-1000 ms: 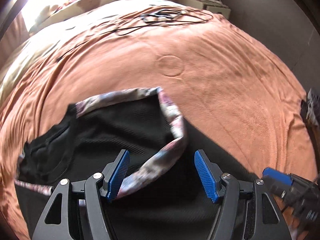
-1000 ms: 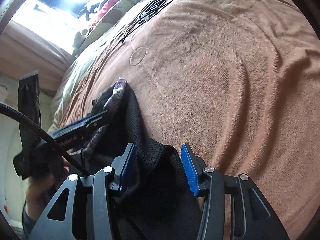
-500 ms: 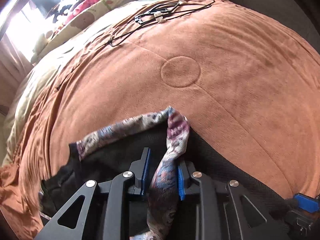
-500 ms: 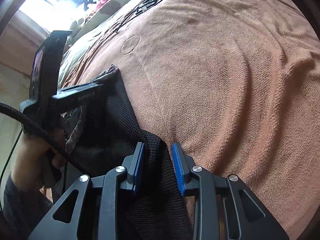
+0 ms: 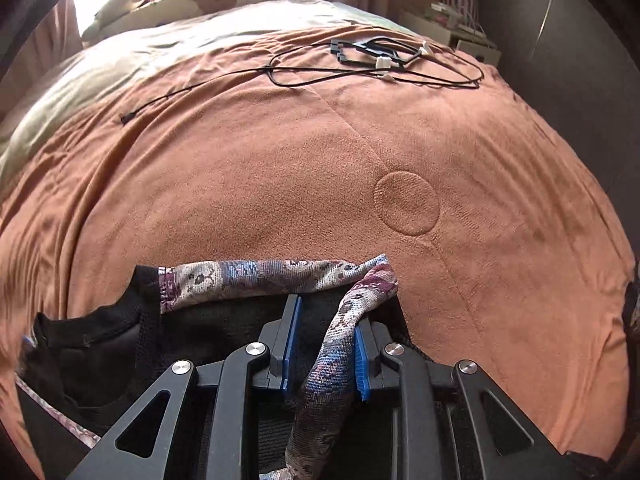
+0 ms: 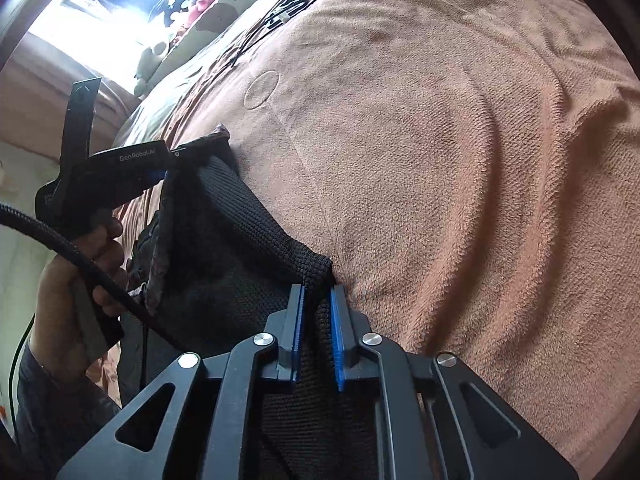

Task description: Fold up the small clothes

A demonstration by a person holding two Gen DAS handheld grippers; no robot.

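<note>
Black mesh garment with a floral-patterned band (image 5: 256,276), pinched at two corners over the bed.
Nearest the left wrist camera, at six o'clock, the left gripper (image 5: 325,344) is clamped on the patterned band, which runs down between its blue pads; the grip sits at the band's corner, likely so that edge can be carried over as a fold. In the right wrist view, also at six o'clock, the right gripper (image 6: 317,334) is closed on the black mesh edge (image 6: 256,224), with the left tool held in the person's hand (image 6: 76,280) at nine o'clock; two holds keep the cloth taut. It hangs partly lifted, low over the orange-brown fleece blanket (image 5: 260,184). Farther off, at twelve o'clock, black cables (image 5: 372,66) lie well apart.
</note>
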